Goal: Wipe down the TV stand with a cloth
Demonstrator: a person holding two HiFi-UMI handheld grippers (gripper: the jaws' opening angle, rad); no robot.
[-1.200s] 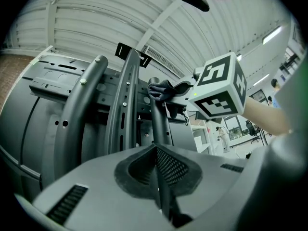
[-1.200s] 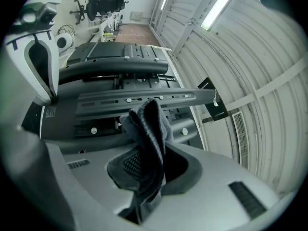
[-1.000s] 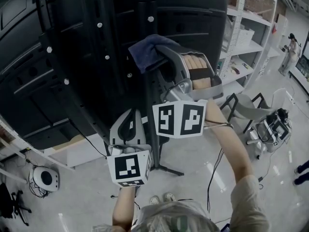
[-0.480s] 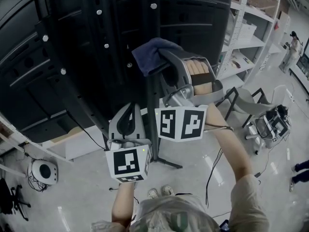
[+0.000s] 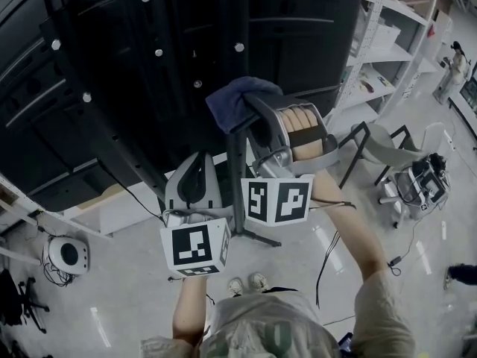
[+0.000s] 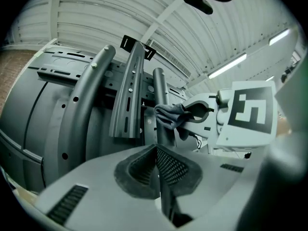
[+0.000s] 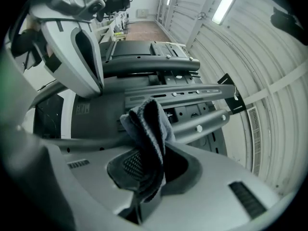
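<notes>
Right gripper (image 5: 252, 107) is clamped on a dark cloth (image 5: 232, 99), its 2 jaws closed over a folded bunch so that a soft wad pokes out past the tips and a tail hangs down between the pads. That wad sits just ahead of the jaws and against the upright post of the TV stand (image 5: 235, 151), with the black back of the screen (image 5: 298, 21) beyond and above it. Left gripper (image 6: 158, 159) hangs lower and just to the left of the right one, beside the same post. Its jaws are closed together with nothing between them, and it touches neither cloth nor stand as far as the head view shows.

Judging from this, the wipe along the post is under way. The cloth looks light, limp and thick-piled, so it should mould round the tube, but it could bunch, drag or slide out of the pads if pressed hard against a bolt head (image 5: 239, 47) or a bracket edge. The present hold, deep in the fold with plenty of fabric forward of the tips, seems the right place to take it: fabric, not plastic, meets the metal. The stand itself looks stiff and heavy, a steel frame unlikely to shift under a wipe, though the screen it carries is the fragile part and wants a lighter touch
</notes>
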